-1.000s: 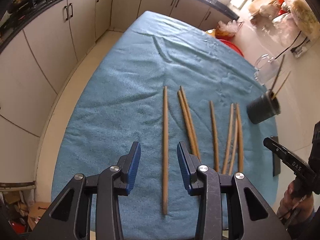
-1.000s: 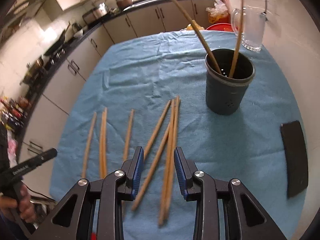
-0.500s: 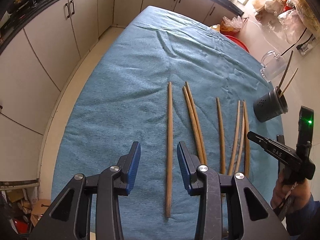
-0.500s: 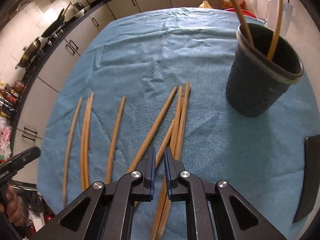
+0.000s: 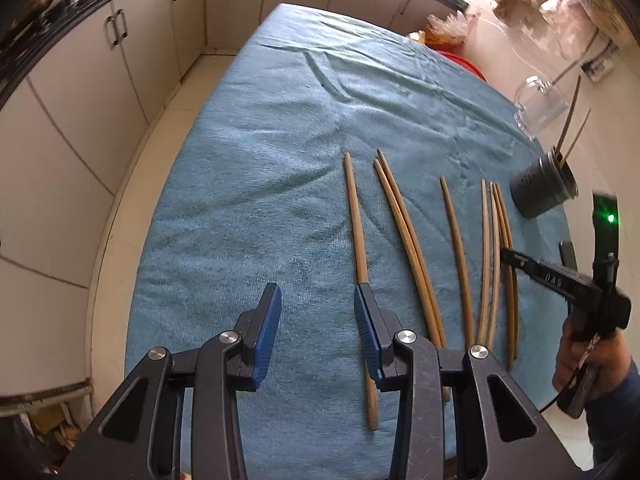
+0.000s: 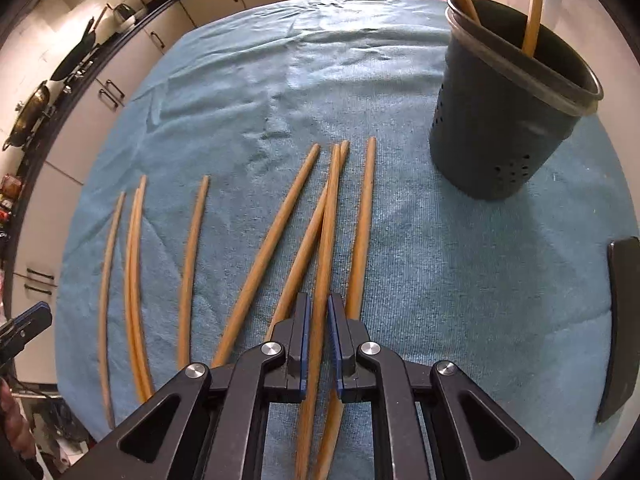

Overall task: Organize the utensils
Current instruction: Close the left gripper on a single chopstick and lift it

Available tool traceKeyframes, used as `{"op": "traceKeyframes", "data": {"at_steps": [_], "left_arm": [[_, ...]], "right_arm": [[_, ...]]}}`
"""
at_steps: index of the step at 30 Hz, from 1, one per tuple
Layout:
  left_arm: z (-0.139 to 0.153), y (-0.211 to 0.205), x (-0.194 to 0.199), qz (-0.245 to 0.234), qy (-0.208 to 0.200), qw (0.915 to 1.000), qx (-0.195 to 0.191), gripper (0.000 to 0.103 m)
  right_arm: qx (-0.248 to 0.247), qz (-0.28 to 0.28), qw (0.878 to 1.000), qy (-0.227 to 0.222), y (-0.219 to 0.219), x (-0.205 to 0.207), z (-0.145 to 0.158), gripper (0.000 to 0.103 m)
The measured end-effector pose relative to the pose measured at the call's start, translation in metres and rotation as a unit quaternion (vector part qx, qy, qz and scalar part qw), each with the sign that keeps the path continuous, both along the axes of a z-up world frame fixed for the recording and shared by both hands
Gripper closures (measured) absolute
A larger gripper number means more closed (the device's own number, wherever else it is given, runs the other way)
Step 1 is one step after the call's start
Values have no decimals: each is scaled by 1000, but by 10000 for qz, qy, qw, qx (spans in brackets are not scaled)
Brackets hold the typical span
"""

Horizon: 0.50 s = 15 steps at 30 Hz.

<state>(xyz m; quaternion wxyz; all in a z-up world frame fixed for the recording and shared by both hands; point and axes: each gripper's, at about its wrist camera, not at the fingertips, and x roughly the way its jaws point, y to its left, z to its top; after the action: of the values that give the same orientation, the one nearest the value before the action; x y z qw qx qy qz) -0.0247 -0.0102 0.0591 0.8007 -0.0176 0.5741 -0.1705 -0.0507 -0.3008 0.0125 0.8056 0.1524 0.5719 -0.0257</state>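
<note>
Several wooden chopsticks lie side by side on a blue towel [image 6: 440,264]. My right gripper [image 6: 319,312] is shut on one chopstick [image 6: 329,224] in the middle of the right-hand bunch, low at the towel. A dark perforated holder [image 6: 504,120] stands ahead to the right with two chopsticks [image 6: 532,12] in it. My left gripper [image 5: 316,312] is open and empty above the towel, just left of the leftmost chopstick [image 5: 356,224]. The holder also shows in the left wrist view [image 5: 544,188], as does the right gripper [image 5: 508,254].
A flat black object [image 6: 620,320] lies at the towel's right edge. A clear glass jug [image 5: 540,108] stands behind the holder. Kitchen cabinets [image 5: 120,80] and a counter run along the left; the table edge drops to the floor there.
My right gripper moved down and forward onto the chopstick bunch and closed from open onto one chopstick. My left gripper drifted a little to the left, so the leftmost chopstick now lies under its right finger.
</note>
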Motion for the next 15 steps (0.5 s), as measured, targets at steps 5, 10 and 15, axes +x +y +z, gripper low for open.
{"op": "traceKeyframes", "data": {"at_steps": [5,10,15], "left_arm": [[-4,-11,11,-214,9,9998,-44,67],[-16,-31,25,-194,132,9997,38,67],[-31,-57,34,-221,220,9982,506,67]], "right_arm": [[132,-170,9997,-63,-3,-4,3,96],[293,-157,9994,-71,-4,-23,10,96],[423,66,9990,93,-5,-23,1,95]]}}
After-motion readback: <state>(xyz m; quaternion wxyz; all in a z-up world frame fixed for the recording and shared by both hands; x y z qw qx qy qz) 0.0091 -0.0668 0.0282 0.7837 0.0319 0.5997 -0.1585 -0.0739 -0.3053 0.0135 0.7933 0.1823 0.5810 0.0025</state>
